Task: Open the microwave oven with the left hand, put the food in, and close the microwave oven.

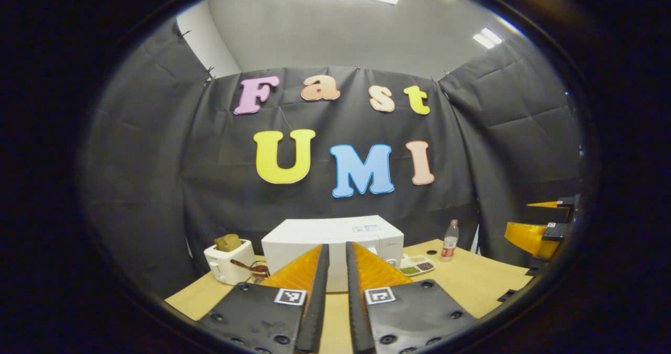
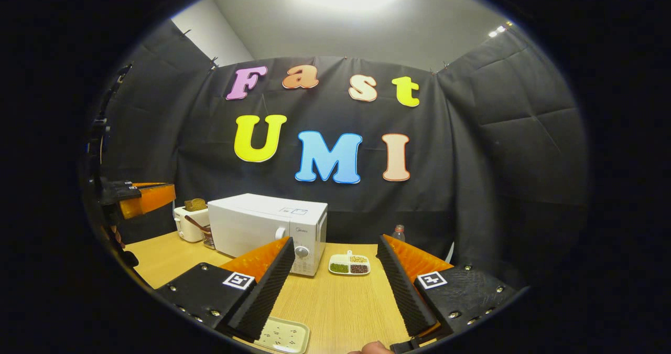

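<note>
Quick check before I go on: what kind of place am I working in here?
Likely a mock kitchen counter in a cloth-walled booth: a white microwave oven, a toaster holding bread, and a divided food tray sit on a wooden table.

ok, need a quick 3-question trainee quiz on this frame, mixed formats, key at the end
1. True or false: the microwave door is open.
2. Which tongs have the wider gap? A) left tongs B) right tongs
3. Fill in: the divided snack dish sits on the table next to the microwave's ____ side, the side with the knob.

Key: 1 false, the door is closed. 2 B, the right tongs are spread wide, the left show only a narrow slit. 3 control-panel.
</note>
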The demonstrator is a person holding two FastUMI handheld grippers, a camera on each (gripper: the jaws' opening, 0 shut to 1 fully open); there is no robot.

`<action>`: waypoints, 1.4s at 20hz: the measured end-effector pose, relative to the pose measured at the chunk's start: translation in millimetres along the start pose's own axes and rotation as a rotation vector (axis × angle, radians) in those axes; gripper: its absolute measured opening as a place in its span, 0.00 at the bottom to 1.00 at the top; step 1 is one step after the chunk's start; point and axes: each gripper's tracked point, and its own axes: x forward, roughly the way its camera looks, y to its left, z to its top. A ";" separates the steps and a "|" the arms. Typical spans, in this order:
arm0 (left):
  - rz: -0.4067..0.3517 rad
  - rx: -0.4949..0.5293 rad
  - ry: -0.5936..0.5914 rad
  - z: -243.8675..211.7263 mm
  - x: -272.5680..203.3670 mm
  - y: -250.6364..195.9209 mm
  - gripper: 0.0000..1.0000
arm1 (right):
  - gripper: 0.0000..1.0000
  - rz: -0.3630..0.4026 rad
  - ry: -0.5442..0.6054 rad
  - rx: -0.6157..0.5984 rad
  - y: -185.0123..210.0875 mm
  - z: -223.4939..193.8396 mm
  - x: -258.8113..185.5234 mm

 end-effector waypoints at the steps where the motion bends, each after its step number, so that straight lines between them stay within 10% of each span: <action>1: 0.007 -0.006 -0.006 -0.1 -5.8 2.1 0.42 | 0.97 -0.002 -0.001 0.001 2.4 -0.3 -2.9; 5: 0.045 0.008 -0.045 9.3 -24.7 13.5 0.92 | 0.97 -0.014 -0.016 0.000 8.6 4.7 -10.0; 28: 0.089 0.049 -0.118 35.4 -46.2 32.3 0.96 | 0.97 -0.012 -0.113 0.019 23.6 37.6 0.5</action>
